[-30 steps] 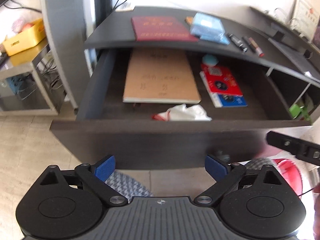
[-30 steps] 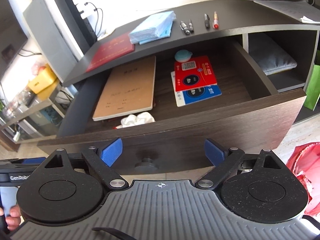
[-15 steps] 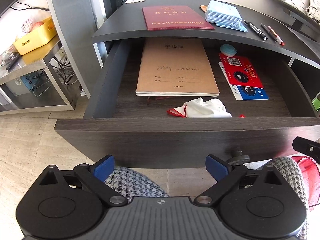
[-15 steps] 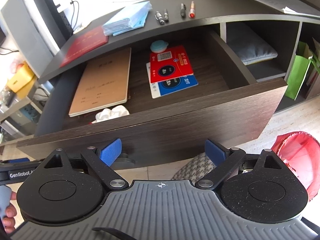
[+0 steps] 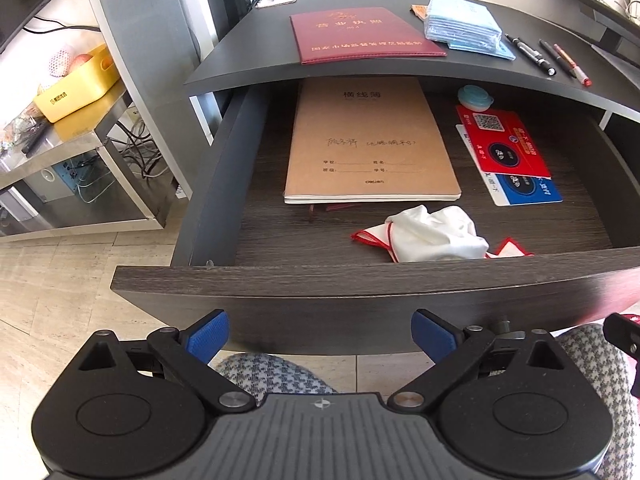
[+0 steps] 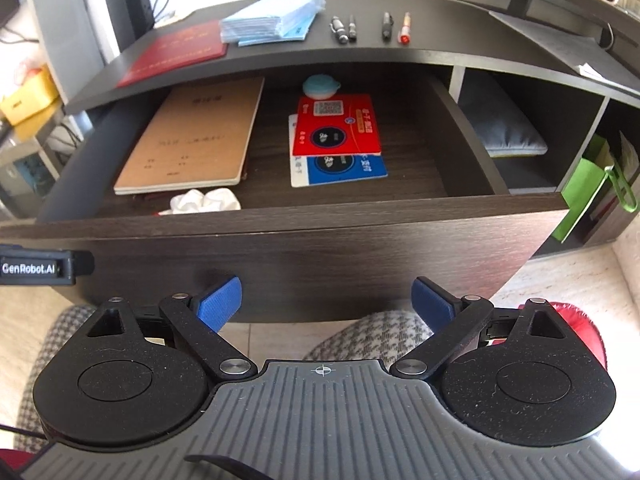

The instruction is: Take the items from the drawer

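Tiled floor [image 5: 60, 280], dark wood desk [image 5: 256, 60] ahead of you with the drawer [image 5: 360, 276] pulled fully out. Your left gripper [image 5: 320, 334] sits low in front of the drawer face, blue fingers spread wide, nothing between them. Your right gripper [image 6: 326, 300] is likewise: wide apart, empty, just short of the drawer front. Your knees in checked fabric [image 6: 372, 332] show under both.

Drawer contents, front to back:
- crumpled white cloth [image 5: 432, 236] with red edging, right behind the front panel, about centre
- brown notebook [image 5: 370, 144], flat, left half, handwriting on the cover, spine end tucked under the desk top
- red card [image 5: 504, 144] with a QR code, overlapping a blue-and-white card [image 5: 524, 190] beneath it, right half
- small round teal thing [image 5: 474, 98] at the back, just behind the red card; can't tell what it is

On the desk top: dark red booklet [image 5: 360, 34], stack of blue packets [image 5: 464, 26], a few pens [image 5: 548, 58] to the right. Yellow bin [image 5: 76, 88] on a metal stand far left.
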`<act>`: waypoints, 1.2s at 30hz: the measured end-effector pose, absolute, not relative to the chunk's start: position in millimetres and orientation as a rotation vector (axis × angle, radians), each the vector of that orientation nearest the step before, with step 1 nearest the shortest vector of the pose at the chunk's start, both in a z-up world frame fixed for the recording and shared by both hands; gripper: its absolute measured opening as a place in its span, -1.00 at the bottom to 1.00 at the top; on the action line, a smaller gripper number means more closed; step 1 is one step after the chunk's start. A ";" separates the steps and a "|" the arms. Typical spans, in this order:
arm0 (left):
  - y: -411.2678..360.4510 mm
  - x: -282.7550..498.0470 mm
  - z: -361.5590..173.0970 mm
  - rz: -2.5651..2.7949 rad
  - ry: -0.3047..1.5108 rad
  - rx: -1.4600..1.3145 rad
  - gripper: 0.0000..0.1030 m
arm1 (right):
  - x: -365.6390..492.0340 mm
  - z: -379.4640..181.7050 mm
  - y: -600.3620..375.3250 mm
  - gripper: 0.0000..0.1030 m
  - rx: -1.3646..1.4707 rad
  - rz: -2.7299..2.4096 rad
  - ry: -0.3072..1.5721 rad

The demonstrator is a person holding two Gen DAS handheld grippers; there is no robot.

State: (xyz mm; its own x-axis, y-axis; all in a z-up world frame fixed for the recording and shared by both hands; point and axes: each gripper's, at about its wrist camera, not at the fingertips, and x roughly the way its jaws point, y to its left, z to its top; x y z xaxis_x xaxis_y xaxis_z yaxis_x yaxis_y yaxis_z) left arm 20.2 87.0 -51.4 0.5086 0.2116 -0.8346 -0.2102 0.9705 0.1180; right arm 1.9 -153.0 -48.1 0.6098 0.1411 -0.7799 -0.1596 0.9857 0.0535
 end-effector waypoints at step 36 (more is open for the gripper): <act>104.0 140.1 -52.3 0.305 0.978 -0.012 0.90 | 18.2 -68.1 -165.8 0.87 0.001 0.132 0.971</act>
State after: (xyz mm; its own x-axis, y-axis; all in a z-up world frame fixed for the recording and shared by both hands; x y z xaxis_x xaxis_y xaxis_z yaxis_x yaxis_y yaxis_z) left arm 140.1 104.0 -52.3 0.5195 0.2488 -0.8175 -0.2592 0.9575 0.1267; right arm 18.2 -165.8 -68.1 0.5572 0.1126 -0.8227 -0.1114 0.9919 0.0603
